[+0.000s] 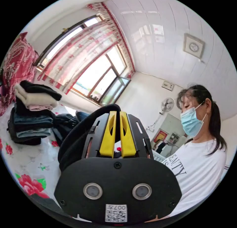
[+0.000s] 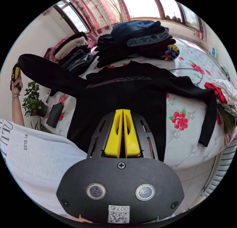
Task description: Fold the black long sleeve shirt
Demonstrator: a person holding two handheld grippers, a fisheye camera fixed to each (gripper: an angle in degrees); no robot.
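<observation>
The black long sleeve shirt (image 2: 123,94) lies spread on the flowered bed sheet (image 2: 187,144), collar toward the window. One sleeve (image 2: 209,109) rests along the bed's edge. The other sleeve (image 2: 49,74) is lifted off the bed and stretched out to the side, its cuff pinched in my left gripper (image 2: 16,73), which a hand holds up. In the left gripper view the yellow jaws (image 1: 118,112) are shut, with the black sleeve (image 1: 74,136) looping over and down beside them. My right gripper (image 2: 122,110) hovers over the shirt's lower body with its jaws shut; I see no cloth between them.
Stacks of folded clothes (image 2: 140,37) (image 2: 74,52) stand on the bed behind the shirt. A loose heap of clothes (image 2: 224,94) lies beside the resting sleeve. A small dark item (image 2: 54,114) is on the sheet. A potted plant (image 2: 32,99) stands beyond the bed. The person in a white T-shirt (image 1: 197,168) is close.
</observation>
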